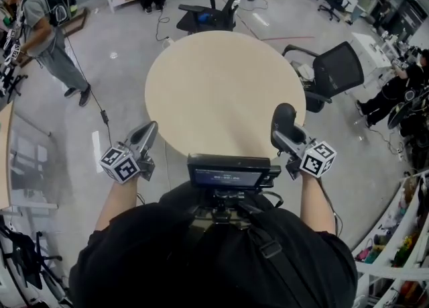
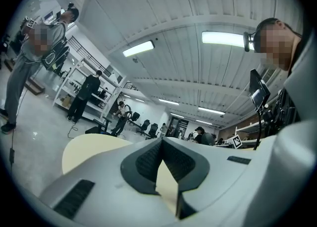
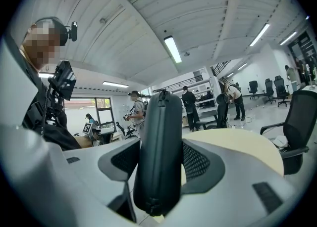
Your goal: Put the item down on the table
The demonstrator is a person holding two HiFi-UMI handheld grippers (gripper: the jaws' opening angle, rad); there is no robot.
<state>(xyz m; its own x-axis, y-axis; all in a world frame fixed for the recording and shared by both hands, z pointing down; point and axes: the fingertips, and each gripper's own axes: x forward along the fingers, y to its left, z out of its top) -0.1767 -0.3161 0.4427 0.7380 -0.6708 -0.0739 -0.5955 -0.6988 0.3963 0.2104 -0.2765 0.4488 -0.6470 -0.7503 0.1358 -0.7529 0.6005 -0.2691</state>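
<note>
Right gripper view is filled by a dark, oblong, zip-closed case of semi-rigid shell (image 3: pixel 158 137), which is pinched between the ribbed pads of the right gripper (image 3: pixel 161 159), one pad pressed on each broad face, with the zip seam turned toward the camera and the long axis stood upright. In the head view the case is held over the near right edge of the round beige table (image 1: pixel 221 85); whether it hangs clear of the tabletop or already touches it cannot be told. The case is judged to be light and fairly stiff, so little give under the pads is expected, yet its smooth rounded shell could slip if the grip is loosened early. The flat sides, near the middle as now, are judged the best place to be gripped. If it is stood on its narrow end on the table, tipping is likely, so it is better laid on a broad face. The left gripper (image 2: pixel 161 144) is held beside the near left edge of the table, its jaws pressed together at the tips with nothing between them. What lies inside the case is hidden, its far side is not seen, and the nearest stretch of the table's edge is covered by the dark device worn on the person's chest (image 1: pixel 228 171).
</note>
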